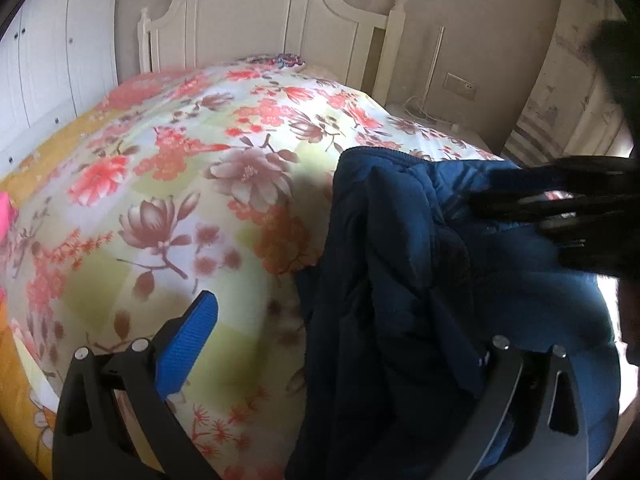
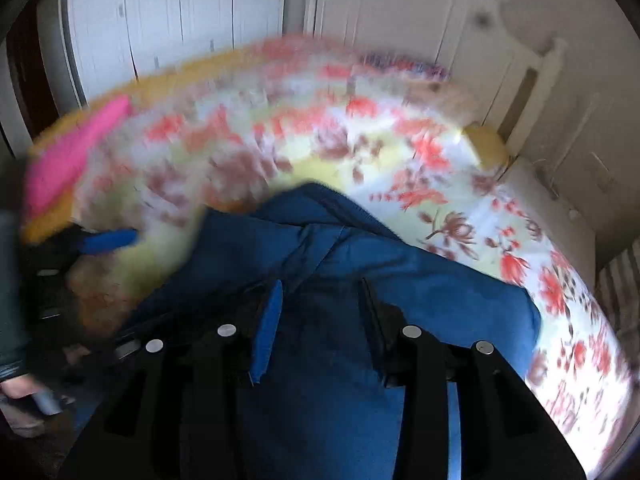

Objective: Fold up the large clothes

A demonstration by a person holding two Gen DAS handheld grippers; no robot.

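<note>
A dark blue padded jacket (image 1: 404,248) lies bunched on the right side of a bed with a floral cover (image 1: 200,168). My left gripper (image 1: 340,340) is open wide; its left finger's blue pad (image 1: 188,344) shows, and the right finger is hidden under jacket cloth. The right gripper appears in the left wrist view as a dark blurred shape (image 1: 560,208) over the jacket's right part. In the right wrist view my right gripper (image 2: 316,320) is part open, its fingers set around a fold of the jacket (image 2: 420,292). The left gripper's blue pad (image 2: 108,240) shows at the left.
A white headboard (image 1: 260,24) stands at the far end of the bed (image 2: 400,128). White wardrobe doors (image 2: 172,12) line the left wall. A pink item (image 2: 76,152) lies on the bed's left edge. A wall socket (image 1: 461,86) and cable are at the right.
</note>
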